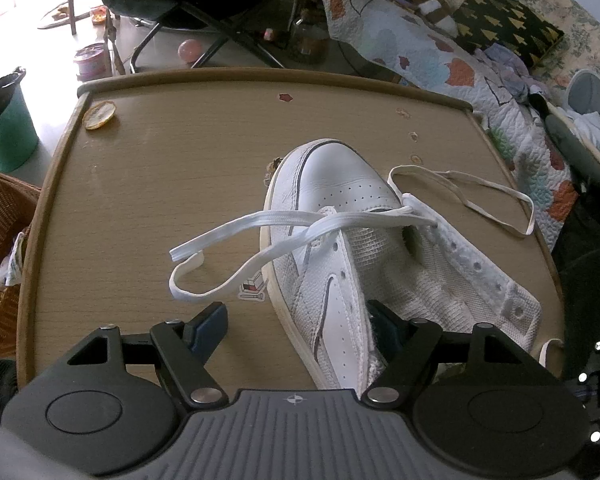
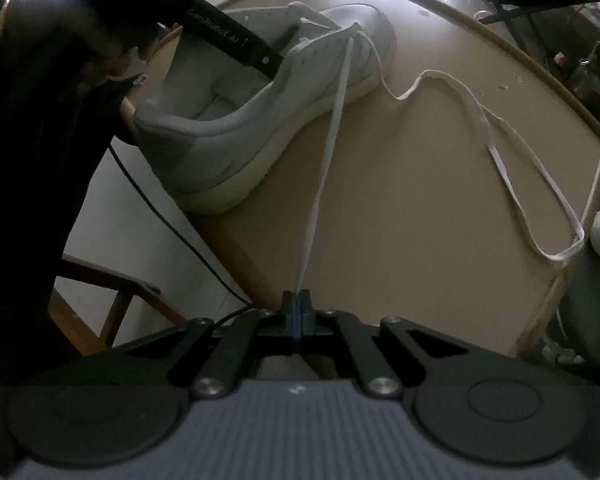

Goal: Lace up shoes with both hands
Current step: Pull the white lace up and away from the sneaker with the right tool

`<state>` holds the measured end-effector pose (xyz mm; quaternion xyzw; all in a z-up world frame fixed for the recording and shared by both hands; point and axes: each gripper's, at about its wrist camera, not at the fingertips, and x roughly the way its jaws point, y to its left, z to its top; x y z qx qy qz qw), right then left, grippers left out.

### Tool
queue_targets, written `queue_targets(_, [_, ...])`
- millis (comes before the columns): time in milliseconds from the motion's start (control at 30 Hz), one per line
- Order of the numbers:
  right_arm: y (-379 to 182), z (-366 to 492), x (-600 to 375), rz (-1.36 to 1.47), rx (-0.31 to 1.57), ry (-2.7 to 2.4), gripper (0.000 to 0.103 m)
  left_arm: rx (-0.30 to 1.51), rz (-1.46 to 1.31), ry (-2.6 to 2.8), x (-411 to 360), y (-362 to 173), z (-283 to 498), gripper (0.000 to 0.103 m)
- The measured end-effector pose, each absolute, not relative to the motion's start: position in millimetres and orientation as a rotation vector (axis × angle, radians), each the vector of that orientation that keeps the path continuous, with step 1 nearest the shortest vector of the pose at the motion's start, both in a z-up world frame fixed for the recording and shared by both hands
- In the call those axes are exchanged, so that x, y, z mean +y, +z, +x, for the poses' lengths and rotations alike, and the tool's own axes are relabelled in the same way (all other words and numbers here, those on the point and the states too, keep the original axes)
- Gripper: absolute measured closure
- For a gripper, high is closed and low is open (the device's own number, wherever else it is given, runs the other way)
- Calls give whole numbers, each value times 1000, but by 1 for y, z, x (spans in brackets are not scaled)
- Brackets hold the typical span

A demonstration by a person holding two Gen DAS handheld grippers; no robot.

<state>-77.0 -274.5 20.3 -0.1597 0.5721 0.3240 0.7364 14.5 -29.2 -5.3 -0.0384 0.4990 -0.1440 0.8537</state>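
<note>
We see a white shoe [image 1: 340, 216] lying on a brown table [image 1: 148, 184], toe pointing away from the left wrist camera, tongue area open and the side flaps spread. A white lace [image 1: 236, 236] runs through the front eyelets; on one side it crosses over the shoe and curls in a loose loop on the table, on the other it trails off in a long loop toward the table's edge.

Left gripper [image 1: 300, 320]: jaws wide, straddling the near side wall of the shoe, one finger on the table side and the other down inside by the tongue. Whether the pads actually press the wall we can't tell from this angle.

Right gripper [image 2: 298, 304]: jaws fully closed, pinching a strand of the lace, which runs taut from the pads up to the front eyelets. In this view the shoe sits near the table's corner, heel toward the camera, with the left gripper's finger [image 2: 236, 42] reaching into its opening. The rest of the lace lies slack across the table.

An orange peel [image 1: 99, 115] sits near the far left rim, well apart from the shoe.
</note>
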Motion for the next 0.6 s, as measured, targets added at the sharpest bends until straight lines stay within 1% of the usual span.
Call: queue_targets(600, [28,-89,-286,-270,1221,686,103,1054,-79,-298,-30,-5,14,25])
